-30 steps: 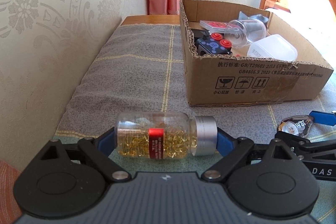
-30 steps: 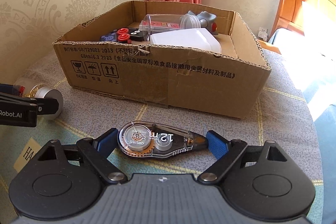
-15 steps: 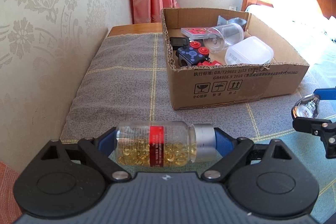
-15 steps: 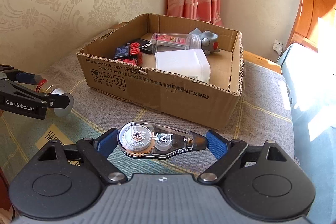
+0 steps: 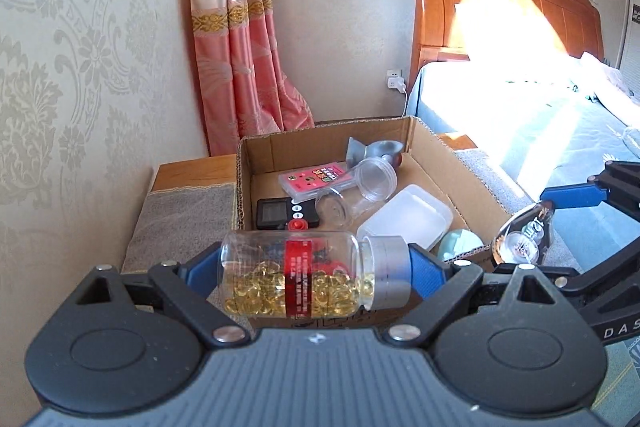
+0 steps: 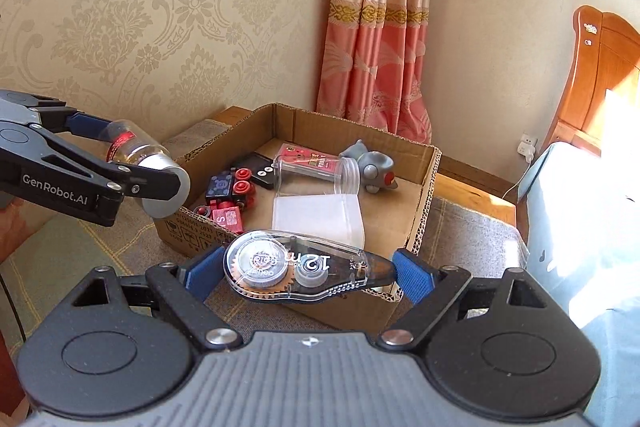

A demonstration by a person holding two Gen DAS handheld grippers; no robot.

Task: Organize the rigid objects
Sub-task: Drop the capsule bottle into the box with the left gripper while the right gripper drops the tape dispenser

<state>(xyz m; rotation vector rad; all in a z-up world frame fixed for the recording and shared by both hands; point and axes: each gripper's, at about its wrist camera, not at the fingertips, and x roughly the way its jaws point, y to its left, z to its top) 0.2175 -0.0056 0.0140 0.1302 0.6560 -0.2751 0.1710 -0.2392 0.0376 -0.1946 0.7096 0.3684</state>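
My left gripper [image 5: 314,277] is shut on a clear capsule bottle [image 5: 296,277] with a red label and a silver cap, held lengthwise in the air before the near edge of the cardboard box [image 5: 476,187]. My right gripper [image 6: 306,273] is shut on a clear correction tape dispenser [image 6: 304,271], held end to end above the box's near wall [image 6: 340,311]. In the right wrist view the left gripper [image 6: 132,163] and its bottle [image 6: 136,151] hover at the box's left corner. In the left wrist view the tape dispenser [image 5: 524,239] hangs at the right.
The box holds a white plastic container [image 6: 318,219], a clear jar [image 6: 312,173], a grey toy [image 6: 370,169], a red card pack [image 5: 318,179], a black device [image 5: 276,213] and red-and-black toys [image 6: 230,195]. A wall lies left, a bed [image 5: 560,131] right, a curtain [image 6: 380,39] behind.
Both grippers have risen off the cloth with the bottle and the tape dispenser still clamped, and now stand higher and closer to the box, looking down into it.
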